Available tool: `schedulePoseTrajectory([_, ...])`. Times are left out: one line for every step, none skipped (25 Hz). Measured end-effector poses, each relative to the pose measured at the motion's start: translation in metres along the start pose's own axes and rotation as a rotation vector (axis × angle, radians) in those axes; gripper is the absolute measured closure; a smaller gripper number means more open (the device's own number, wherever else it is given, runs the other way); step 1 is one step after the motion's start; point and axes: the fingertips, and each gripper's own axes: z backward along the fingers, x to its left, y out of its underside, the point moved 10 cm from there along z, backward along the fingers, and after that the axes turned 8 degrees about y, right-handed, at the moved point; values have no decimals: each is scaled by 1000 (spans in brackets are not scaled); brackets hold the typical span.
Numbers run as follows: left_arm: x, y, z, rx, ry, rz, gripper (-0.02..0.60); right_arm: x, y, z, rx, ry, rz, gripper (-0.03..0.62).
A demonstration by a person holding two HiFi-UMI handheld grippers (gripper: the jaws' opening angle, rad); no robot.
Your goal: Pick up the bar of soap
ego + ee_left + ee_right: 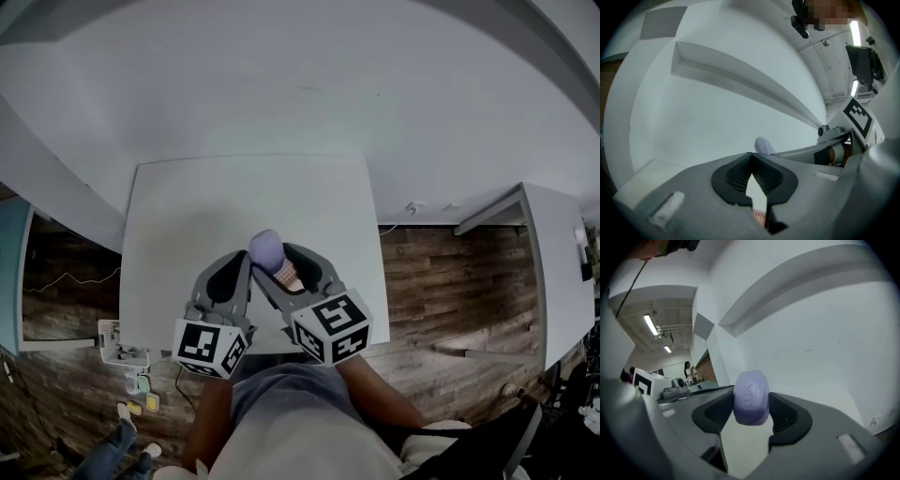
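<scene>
Right gripper view, nearest: right gripper (751, 417) clamped on the lavender Lux soap bar (751, 397), brand stamp toward camera; grasp done, probably lifted off the white table (187, 206); only holding steady left; left gripper view alone: left gripper (751, 161) with jaws together, empty; soap end peeking just beyond; head view: both grippers side by side.

The left tool (751, 163) hides most of the soap (762, 145); a distant person (687, 370) shows too small.
</scene>
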Motion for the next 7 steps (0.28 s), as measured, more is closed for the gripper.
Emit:
schedulePoseTrajectory([0, 0, 1, -1, -1, -1, 595, 1, 0, 0, -1, 3, 5, 344])
schedulePoseTrajectory([0, -1, 2, -1, -1, -2, 595, 2, -1, 1, -2, 6, 9, 344])
schedulePoseTrajectory([0, -1, 2, -1, -2, -3, 595, 3, -1, 1, -2, 9, 13, 343])
schedulePoseTrajectory([0, -1, 3, -1, -5, -4, 595, 5, -1, 1, -2, 10, 15, 344])
schedulePoseTrajectory([1, -1, 4, 0, -8, -4, 595, 6, -1, 0, 0, 11, 17, 344])
schedulePoseTrajectory([2, -1, 5, 0, -11, -3, 594, 7, -1, -1, 1, 11, 20, 344])
schedulePoseTrajectory([3, -1, 7, 0, -15, -2, 594, 8, -1, -2, 4, 10, 22, 344])
